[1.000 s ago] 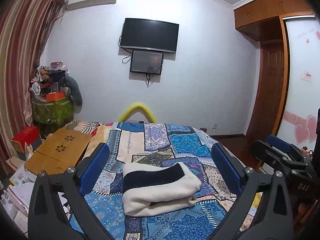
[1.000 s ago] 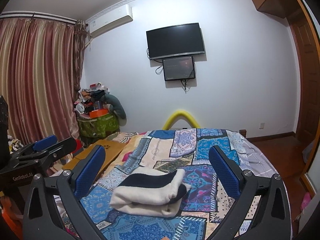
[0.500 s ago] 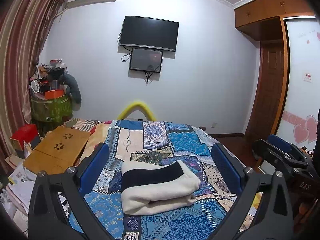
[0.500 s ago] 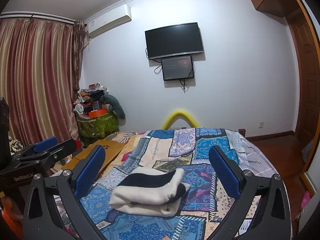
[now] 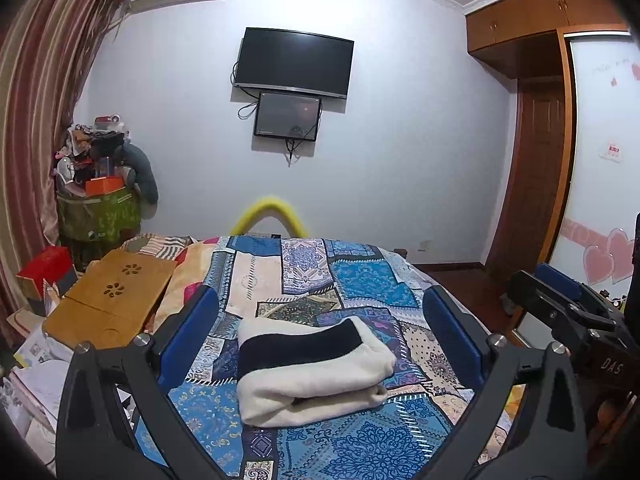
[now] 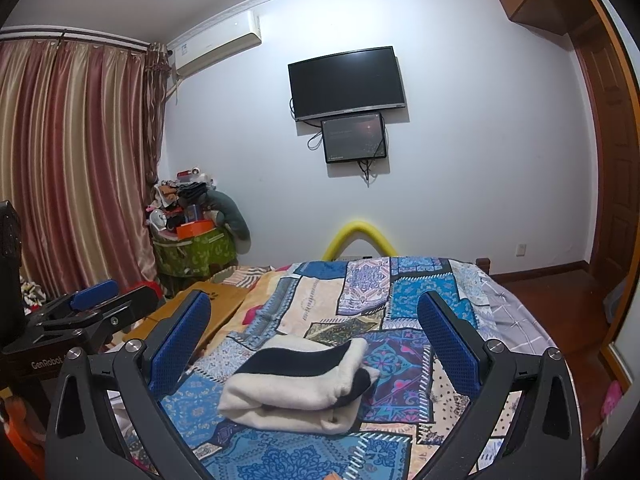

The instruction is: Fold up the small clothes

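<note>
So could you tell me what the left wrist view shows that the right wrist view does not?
Only the left wrist view shows the wardrobe door with pink hearts and the red box beside the wooden lap desk. Only the right wrist view shows the full striped curtain and the bare floor. Both show the folded cream and black garment lying on the patchwork bedspread, the television, and an open, empty tool.

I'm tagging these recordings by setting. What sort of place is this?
A home bedroom, most likely: a bed under a patchwork bedspread, a wall-mounted TV, striped curtains and a wooden wardrobe. A folded cream-and-black garment lies on the bedspread.
</note>
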Tool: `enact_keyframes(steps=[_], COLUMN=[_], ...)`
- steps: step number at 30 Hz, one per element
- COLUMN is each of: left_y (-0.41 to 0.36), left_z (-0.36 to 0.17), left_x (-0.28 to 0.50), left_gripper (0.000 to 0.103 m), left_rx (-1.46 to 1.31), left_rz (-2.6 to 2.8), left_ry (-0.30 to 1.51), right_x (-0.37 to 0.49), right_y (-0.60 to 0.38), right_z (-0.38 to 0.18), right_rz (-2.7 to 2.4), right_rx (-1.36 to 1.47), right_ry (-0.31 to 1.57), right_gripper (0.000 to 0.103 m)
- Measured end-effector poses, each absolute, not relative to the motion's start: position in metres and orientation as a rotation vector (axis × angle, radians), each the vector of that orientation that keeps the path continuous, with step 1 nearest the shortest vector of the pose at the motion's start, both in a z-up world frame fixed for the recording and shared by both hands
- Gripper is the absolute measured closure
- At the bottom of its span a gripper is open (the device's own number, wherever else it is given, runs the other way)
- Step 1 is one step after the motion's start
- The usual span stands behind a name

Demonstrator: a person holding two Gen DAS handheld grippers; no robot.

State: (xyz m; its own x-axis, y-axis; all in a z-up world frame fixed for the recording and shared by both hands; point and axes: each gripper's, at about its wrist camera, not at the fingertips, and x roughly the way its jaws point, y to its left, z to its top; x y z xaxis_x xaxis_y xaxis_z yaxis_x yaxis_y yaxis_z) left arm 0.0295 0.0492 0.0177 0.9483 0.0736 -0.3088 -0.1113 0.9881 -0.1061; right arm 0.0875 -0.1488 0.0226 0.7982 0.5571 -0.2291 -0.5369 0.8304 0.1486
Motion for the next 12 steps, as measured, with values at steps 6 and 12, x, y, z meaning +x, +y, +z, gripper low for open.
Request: enact_keyframes(steps=[6,12], left_y=[0.0480,0.0473], left_z=[0.0166,0.0160], left_x=[0.0290,0.0311], left_gripper=[0.000,0.000], left_rx=[-0.125,-0.120], left_rz=[0.087,0.090], left_ry=[0.311,0.316], right_x=[0.0875,0.0873], right_y=[-0.1492,-0.1493], right_z=[0.0230,0.0229], right_rz=[0.588,0.587], right_rx=[0.078,0.079], right_ry=[0.269,0.272], right_gripper=[0.000,0.000])
